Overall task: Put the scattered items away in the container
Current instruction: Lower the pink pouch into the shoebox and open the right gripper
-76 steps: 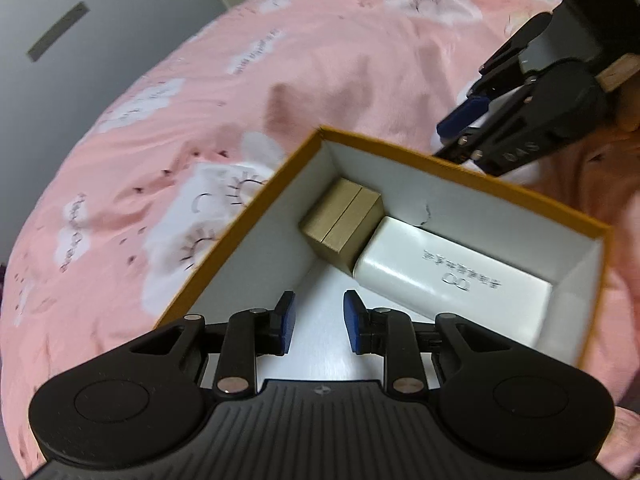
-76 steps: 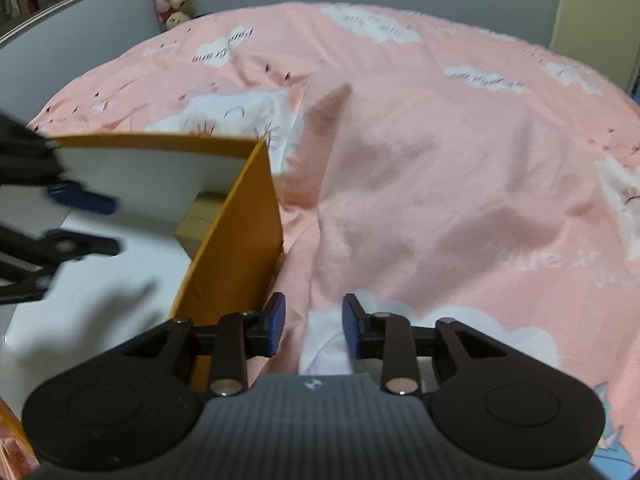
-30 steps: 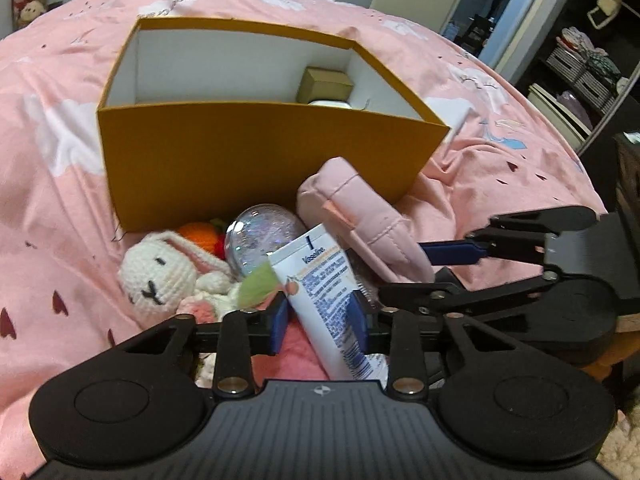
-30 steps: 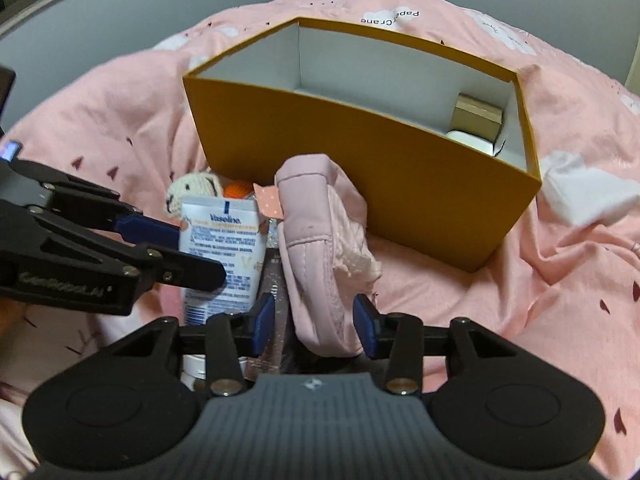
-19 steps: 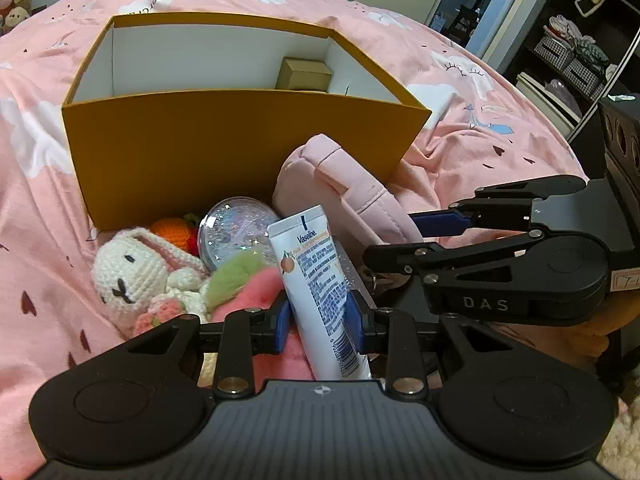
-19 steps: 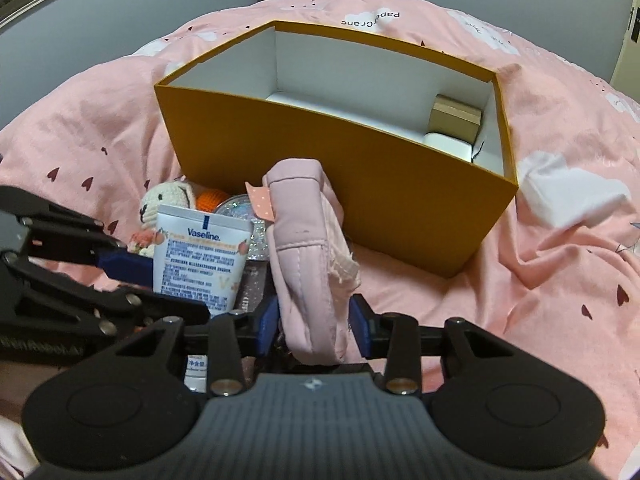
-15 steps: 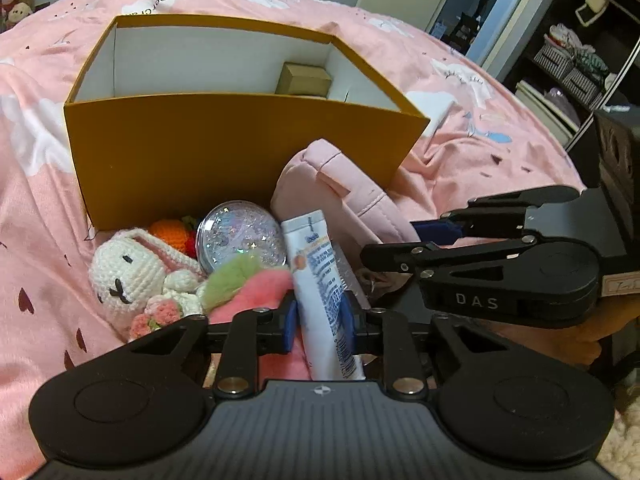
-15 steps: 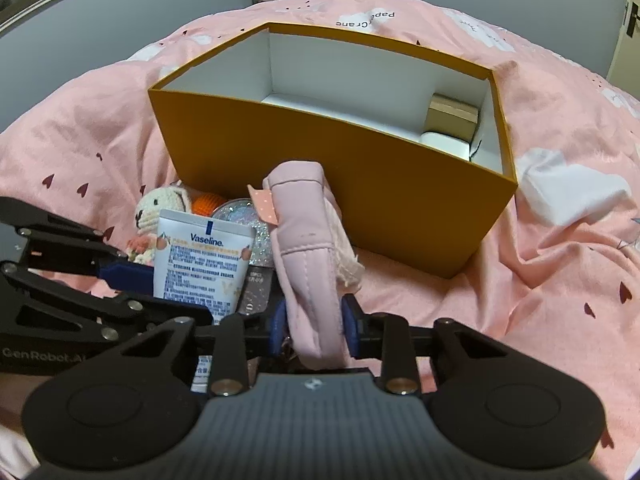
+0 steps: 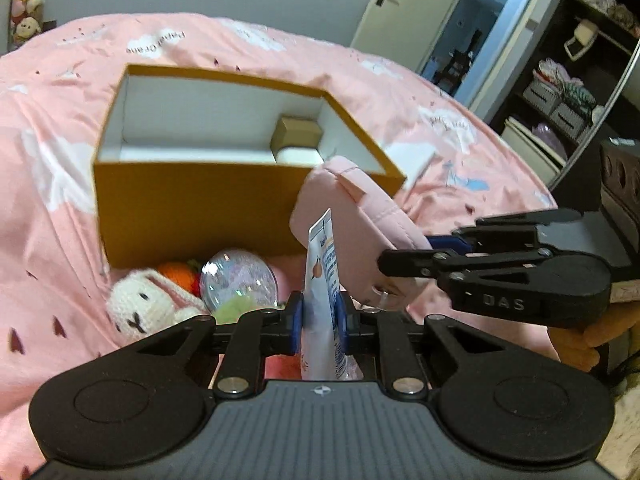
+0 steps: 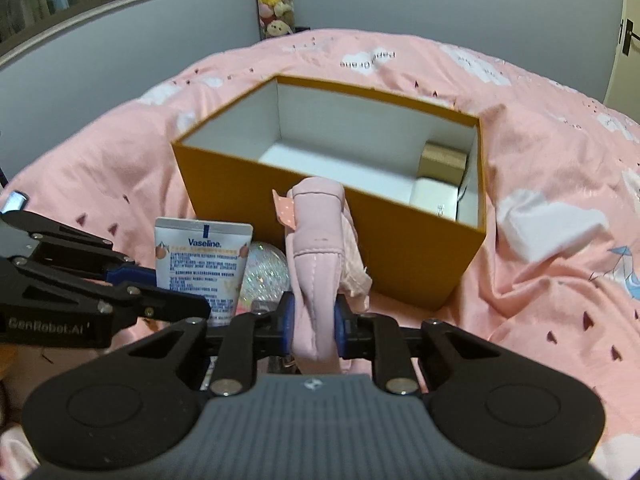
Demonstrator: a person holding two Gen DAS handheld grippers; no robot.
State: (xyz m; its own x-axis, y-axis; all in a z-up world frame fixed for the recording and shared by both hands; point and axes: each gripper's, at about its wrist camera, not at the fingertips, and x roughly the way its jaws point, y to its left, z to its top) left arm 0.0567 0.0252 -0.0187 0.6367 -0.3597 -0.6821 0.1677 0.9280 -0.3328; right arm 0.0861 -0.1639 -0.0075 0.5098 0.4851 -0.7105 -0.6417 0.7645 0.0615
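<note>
Left wrist view: the left tongs point(image 9: 319, 322) are clamped on the Vaseline tube point(image 9: 322, 280), held upright in front of the orange box point(image 9: 192, 208), which sits on the bed point(image 9: 52, 208) with a plush rabbit point(image 9: 140, 308) and glitter ball point(image 9: 238, 280) at its near wall. Right wrist view: the right tongs point(image 10: 314, 324) are clamped on the pink pouch point(image 10: 318, 256), just before the box's near wall, beside the tube.

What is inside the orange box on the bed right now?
Inside the orange box sit a small brown box and a white box in one corner. The near wall hides part of the floor, so anything lying there cannot be seen.
</note>
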